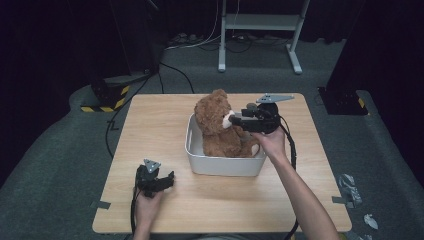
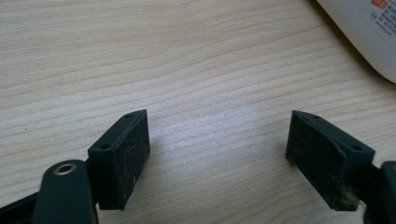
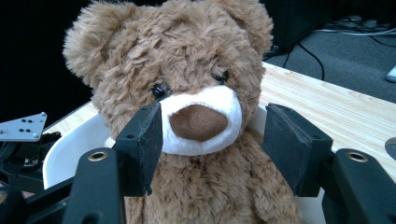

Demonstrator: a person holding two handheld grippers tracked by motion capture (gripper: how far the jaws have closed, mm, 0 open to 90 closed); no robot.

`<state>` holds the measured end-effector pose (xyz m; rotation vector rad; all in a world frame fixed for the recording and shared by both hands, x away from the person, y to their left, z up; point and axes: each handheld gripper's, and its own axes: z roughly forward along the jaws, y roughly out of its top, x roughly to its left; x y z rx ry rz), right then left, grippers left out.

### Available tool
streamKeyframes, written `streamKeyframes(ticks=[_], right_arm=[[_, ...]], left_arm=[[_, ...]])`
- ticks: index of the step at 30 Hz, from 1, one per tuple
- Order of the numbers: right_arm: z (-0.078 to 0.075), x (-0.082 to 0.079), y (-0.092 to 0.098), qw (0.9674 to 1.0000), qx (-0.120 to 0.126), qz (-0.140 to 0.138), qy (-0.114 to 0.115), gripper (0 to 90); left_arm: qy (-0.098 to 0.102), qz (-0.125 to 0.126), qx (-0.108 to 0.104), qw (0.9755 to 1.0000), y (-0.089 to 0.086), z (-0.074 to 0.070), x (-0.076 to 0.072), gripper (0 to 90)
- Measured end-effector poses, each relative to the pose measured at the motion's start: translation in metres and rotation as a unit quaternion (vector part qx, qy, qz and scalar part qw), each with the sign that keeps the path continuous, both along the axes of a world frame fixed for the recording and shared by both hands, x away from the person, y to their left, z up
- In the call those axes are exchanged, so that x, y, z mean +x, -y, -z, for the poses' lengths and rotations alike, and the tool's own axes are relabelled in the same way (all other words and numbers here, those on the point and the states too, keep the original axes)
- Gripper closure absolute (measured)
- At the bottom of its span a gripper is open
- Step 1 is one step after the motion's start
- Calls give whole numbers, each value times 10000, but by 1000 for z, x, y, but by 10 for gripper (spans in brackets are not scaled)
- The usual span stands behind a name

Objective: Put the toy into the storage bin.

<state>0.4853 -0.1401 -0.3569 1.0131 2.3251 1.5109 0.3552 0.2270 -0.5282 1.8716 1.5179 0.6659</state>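
High view: teddy bear [image 1: 218, 125] sits upright in white bin [image 1: 223, 165] at table [image 1: 150, 125] centre, long axis vertical, muzzle facing the right tongs [image 1: 234, 120]. Right tongs spread open either side of the muzzle, not touching. Left tongs [image 1: 169, 179] open, empty, low over bare table near the front-left edge

Lab or recording studio, not a home. Bare wooden worktop [image 1: 165, 120] on grey carpet [image 1: 45, 165], black curtains [image 1: 55, 40] all round. Cables [image 1: 200, 42] trail across the floor to a white metal stand [image 1: 260, 30]. Hazard-striped base [image 1: 107, 97] at left, tape marks [image 1: 100, 204] on the floor.
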Motion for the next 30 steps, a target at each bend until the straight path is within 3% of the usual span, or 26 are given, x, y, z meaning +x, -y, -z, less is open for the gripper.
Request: streamKeyframes(ticks=[30], right_arm=[[-4, -17, 23, 9994, 116, 182, 265, 382]], left_arm=[[3, 1, 5, 10000, 0, 0, 0, 215]])
